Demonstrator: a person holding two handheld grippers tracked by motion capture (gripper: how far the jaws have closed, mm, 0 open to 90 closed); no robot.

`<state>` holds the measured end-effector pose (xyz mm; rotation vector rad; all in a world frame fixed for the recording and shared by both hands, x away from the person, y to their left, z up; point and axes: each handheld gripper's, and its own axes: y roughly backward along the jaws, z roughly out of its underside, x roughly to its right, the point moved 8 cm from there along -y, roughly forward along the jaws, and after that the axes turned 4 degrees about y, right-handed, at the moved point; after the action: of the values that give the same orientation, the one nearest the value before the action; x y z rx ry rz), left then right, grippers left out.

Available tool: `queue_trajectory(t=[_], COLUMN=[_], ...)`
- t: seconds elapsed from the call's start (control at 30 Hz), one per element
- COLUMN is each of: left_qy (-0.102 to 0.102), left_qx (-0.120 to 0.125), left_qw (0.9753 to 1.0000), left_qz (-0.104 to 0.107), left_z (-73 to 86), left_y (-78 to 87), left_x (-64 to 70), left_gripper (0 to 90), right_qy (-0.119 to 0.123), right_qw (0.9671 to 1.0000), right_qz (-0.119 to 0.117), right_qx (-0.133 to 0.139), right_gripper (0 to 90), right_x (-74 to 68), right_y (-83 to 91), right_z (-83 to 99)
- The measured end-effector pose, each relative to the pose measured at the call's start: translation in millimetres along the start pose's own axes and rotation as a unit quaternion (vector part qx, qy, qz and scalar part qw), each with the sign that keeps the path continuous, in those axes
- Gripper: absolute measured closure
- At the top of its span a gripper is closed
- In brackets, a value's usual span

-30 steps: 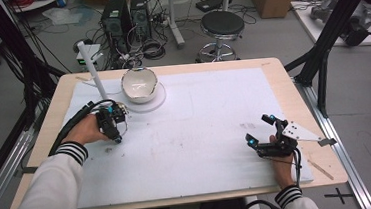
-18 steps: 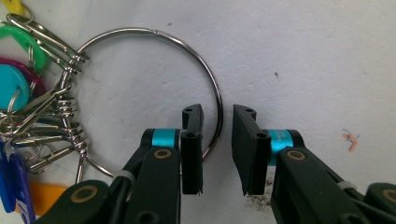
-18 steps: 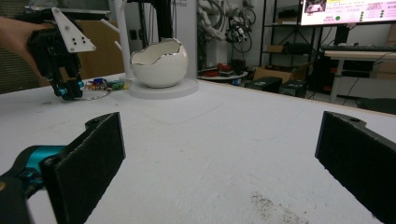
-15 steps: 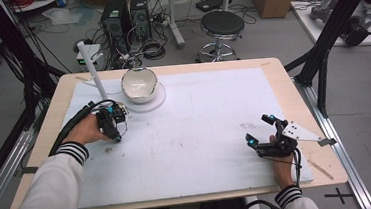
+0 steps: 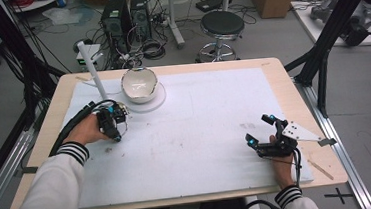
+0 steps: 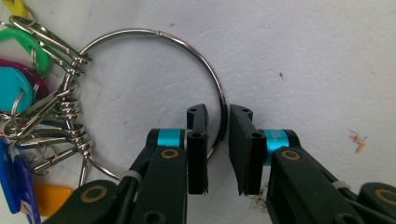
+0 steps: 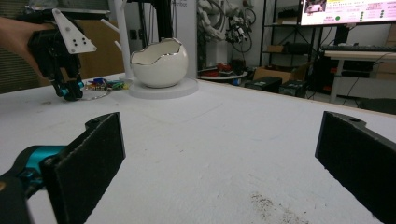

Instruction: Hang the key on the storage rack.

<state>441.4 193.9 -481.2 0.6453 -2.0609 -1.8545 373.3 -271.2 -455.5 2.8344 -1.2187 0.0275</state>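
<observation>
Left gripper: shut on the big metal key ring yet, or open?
Open. In the left gripper view, the left gripper straddles the large silver metal key ring, with a gap visible beside the wire.

No visible change across the second: left gripper sits at the same spot beside the bowl, right gripper at the same place near the table's right edge.
</observation>
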Motion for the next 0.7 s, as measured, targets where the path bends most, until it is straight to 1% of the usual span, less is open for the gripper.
queue_trajectory(t=[0.3, 0.33, 0.43, 0.57, 0.7], left_qy=[-0.001, -0.006, -0.004, -0.006, -0.013], left_qx=[-0.001, -0.006, -0.007, -0.009, -0.008], left_qw=[1.0, 1.0, 1.0, 0.9999, 0.9999], left_qz=[0.003, 0.003, 0.004, 0.001, 0.005], left_z=[-0.5, -0.2, -0.6, -0.7, -0.3], left_y=[-0.6, -0.2, -0.7, -0.5, 0.3], left_x=[2.0, 1.6, 2.6, 2.5, 2.9], left_gripper=[82.4, 82.4, 84.1, 84.4, 84.6], right_qy=[0.0, 0.0, 0.0, 0.0, 0.001], right_qw=[1.0, 1.0, 1.0, 1.0, 1.0], right_qz=[0.0, 0.0, 0.0, 0.0, 0.0], right_qx=[0.0, 0.0, 0.0, 0.0, 0.0], right_gripper=[1.0, 1.0, 1.0, 1.0, 1.0], right_x=[0.0, 0.0, 0.1, 0.0, 0.1], right_y=[0.0, 0.0, 0.0, 0.0, 0.0], right_z=[-0.1, -0.1, 0.0, 0.0, 0.1])
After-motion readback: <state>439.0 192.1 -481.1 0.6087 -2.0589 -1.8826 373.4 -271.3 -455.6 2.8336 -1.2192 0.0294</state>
